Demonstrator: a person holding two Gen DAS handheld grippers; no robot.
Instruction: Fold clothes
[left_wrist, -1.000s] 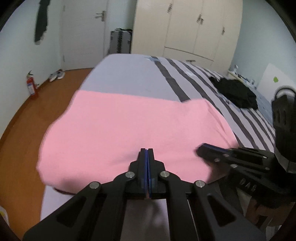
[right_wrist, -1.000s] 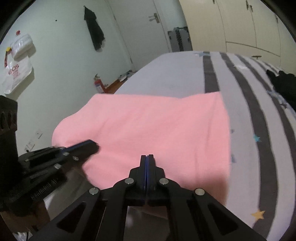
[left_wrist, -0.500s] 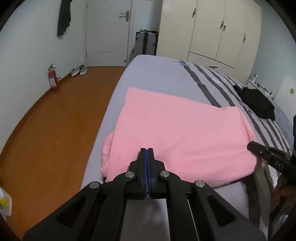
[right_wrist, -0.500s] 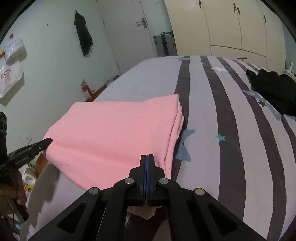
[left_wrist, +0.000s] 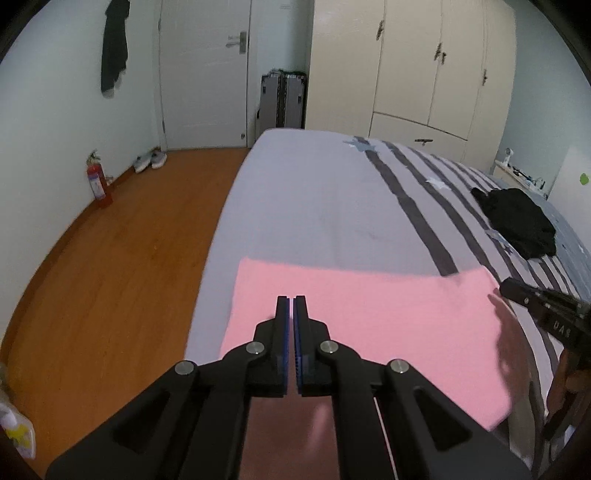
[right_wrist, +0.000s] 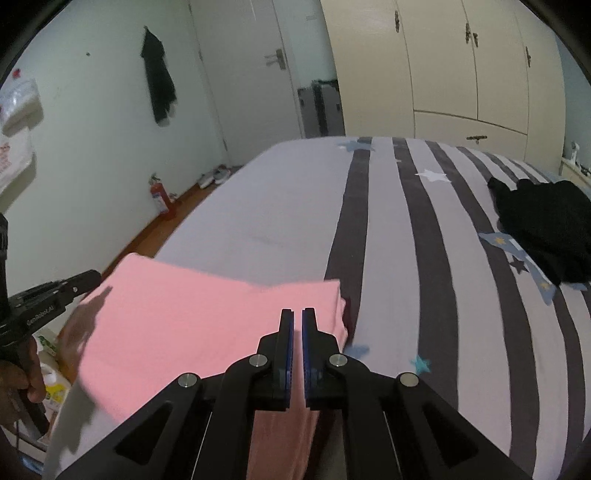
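Note:
A pink cloth (left_wrist: 369, 325) (right_wrist: 184, 325) lies folded into a straight-edged rectangle at the near end of the bed (left_wrist: 314, 203). My left gripper (left_wrist: 290, 299) hovers over its left part, shut to a thin slit. The cloth runs on underneath the gripper. My right gripper (right_wrist: 297, 312) is over the cloth's right end, its jaws opening a crack. I cannot tell whether any cloth is pinched between them. Each gripper shows in the other's view, at the cloth's outer edge: the right gripper (left_wrist: 506, 286) and the left gripper (right_wrist: 85, 277).
A black garment (left_wrist: 517, 221) (right_wrist: 543, 229) lies heaped at the right of the striped bed. Left of the bed is wooden floor (left_wrist: 110, 277) with a red fire extinguisher (left_wrist: 98, 181) and shoes by the wall. A door and wardrobe stand behind. A hand (right_wrist: 22, 369) holds the left gripper.
The grippers were close together over the pink cloth; now they are at its opposite ends. The cloth looks shorter, neater and nearer. A slit has appeared between the right jaws.

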